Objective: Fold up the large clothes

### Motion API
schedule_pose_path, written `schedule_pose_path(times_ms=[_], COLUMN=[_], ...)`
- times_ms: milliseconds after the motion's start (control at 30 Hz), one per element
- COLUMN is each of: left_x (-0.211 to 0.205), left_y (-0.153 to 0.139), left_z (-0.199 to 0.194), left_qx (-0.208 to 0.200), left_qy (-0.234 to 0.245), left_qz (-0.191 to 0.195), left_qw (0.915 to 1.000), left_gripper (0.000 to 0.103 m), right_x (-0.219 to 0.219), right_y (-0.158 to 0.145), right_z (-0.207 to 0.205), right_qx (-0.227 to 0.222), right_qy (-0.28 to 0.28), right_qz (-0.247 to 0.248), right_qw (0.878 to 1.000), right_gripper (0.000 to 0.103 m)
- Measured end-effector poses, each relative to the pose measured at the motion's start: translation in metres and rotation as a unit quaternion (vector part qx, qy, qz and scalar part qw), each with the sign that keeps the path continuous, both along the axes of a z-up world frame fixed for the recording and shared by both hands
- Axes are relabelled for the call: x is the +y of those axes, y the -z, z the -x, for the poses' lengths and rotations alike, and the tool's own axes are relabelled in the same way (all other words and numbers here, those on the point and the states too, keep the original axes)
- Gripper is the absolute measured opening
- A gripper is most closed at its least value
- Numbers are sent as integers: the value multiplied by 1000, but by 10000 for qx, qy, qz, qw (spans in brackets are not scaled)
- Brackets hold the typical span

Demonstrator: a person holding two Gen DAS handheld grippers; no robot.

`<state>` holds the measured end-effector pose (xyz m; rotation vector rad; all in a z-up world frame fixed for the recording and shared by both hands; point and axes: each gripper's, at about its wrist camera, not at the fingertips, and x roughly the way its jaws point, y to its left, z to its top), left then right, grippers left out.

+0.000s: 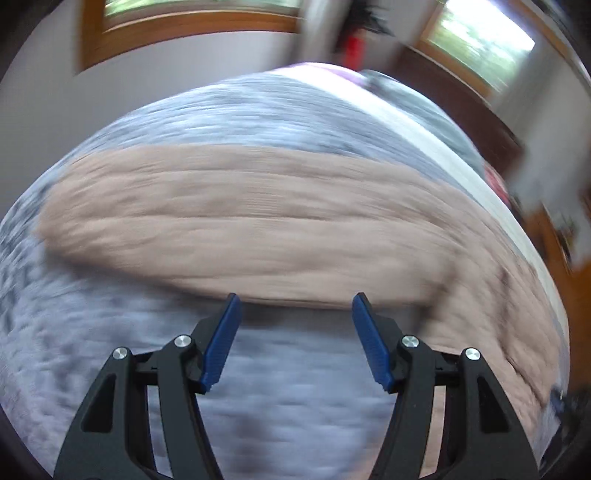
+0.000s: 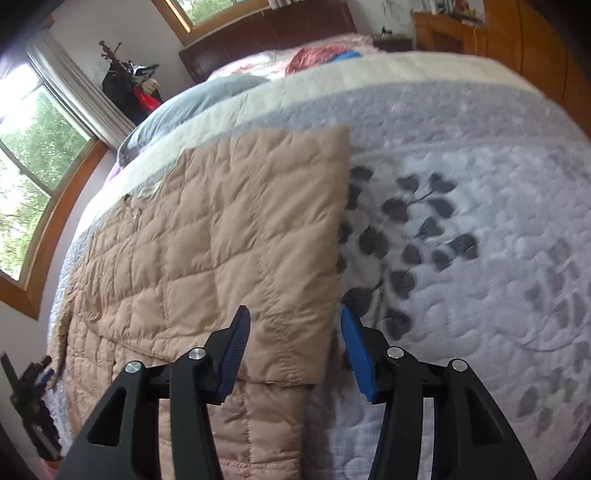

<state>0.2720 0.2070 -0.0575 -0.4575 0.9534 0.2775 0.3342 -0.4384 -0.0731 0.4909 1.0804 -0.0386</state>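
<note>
A large beige quilted garment (image 2: 221,236) lies spread on a bed, with one flap folded over so its straight edge runs down the middle of the right wrist view. My right gripper (image 2: 293,319) hangs open above the lower corner of that flap, nothing between its blue pads (image 2: 352,347). The left wrist view is blurred by motion. There the same beige garment (image 1: 240,221) stretches across the bed as a wide band. My left gripper (image 1: 293,308) stands open just above its near edge and holds nothing.
The bed carries a pale grey bedspread (image 2: 480,258) with a dark leaf print. Pillows (image 2: 207,96) and a dark headboard (image 2: 266,33) lie at the far end. Wood-framed windows (image 2: 33,166) line the wall on the left, and a wooden cabinet (image 2: 461,33) stands at the far right.
</note>
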Motion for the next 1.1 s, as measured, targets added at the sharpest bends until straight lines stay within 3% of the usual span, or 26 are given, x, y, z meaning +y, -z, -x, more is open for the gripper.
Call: schedule_pose_path(times_ms=[100, 200, 367, 467, 633, 700, 733, 1100], left_x=[66, 121, 165, 173, 172, 173, 173, 173], left_y=[4, 12, 20, 22, 24, 26, 27, 31], left_z=[23, 40, 33, 23, 16, 18, 20, 15], left_qx=[24, 12, -156, -196, -168, -208, -245, -331], left_qy=[-859, -1492, -1764, -1802, -1934, -1927, -1917, -1902], left_qz=[20, 278, 847, 828, 597, 566, 619, 539], left_qw=[9963, 9884, 9805, 9799, 9792, 9794, 9792, 9797], left_gripper=[62, 60, 57, 56, 37, 21, 19, 7], right_x=[4, 7, 11, 12, 13, 14, 14, 28], right_y=[5, 6, 9, 10, 15, 17, 19, 29], right_z=[0, 0, -2, -2, -4, -5, -5, -11], right_qx=[52, 55, 69, 77, 125, 148, 154, 162], right_qy=[-19, -33, -51, -55, -60, -80, -92, -199], right_qz=[94, 87, 122, 132, 97, 116, 135, 409], right_qw=[9999, 9999, 9999, 9999, 9999, 9998, 9997, 9988], right_gripper=[52, 52, 52, 52, 52, 52, 52, 60])
